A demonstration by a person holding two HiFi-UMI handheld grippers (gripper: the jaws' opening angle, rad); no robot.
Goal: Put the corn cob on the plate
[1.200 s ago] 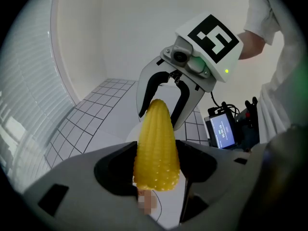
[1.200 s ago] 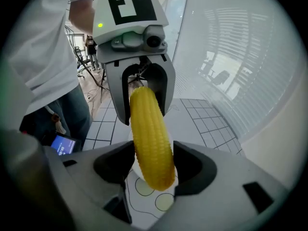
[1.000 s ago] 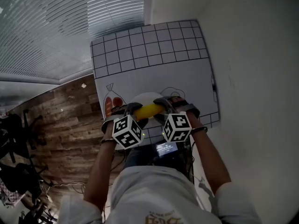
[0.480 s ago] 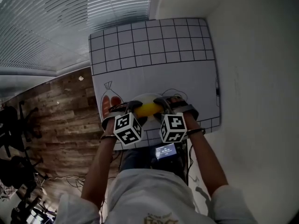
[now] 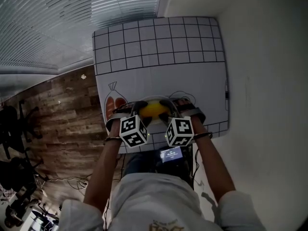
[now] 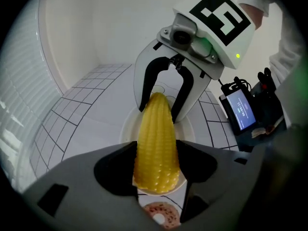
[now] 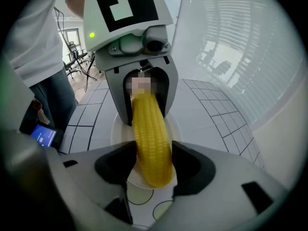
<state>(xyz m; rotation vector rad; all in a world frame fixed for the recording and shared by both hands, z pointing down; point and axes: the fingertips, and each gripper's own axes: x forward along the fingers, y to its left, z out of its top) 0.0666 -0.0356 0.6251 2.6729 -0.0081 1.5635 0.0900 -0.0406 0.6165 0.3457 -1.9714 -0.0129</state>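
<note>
A yellow corn cob [image 5: 153, 109] lies level between my two grippers, just over a white plate [image 6: 127, 126] on the mat. My left gripper [image 5: 136, 110] is shut on the thick end, and the cob [image 6: 155, 143] fills the space between its pads. My right gripper [image 5: 169, 109] grips the other end; its jaws are closing with the cob [image 7: 151, 143] between them and both pads against it. In each gripper view the other gripper faces me across the plate [image 7: 120, 131]. Whether the cob touches the plate is hidden.
The plate stands near the front edge of a white mat [image 5: 159, 71] with a black grid at the back and right, and drawn food outlines such as a doughnut [image 6: 156, 214]. A small lit screen [image 5: 172, 154] sits by the person's waist. Wooden floor lies to the left.
Both grippers have sunk a little with the cob between them, bringing it closer to the plate. The grip on each end looks the same.
</note>
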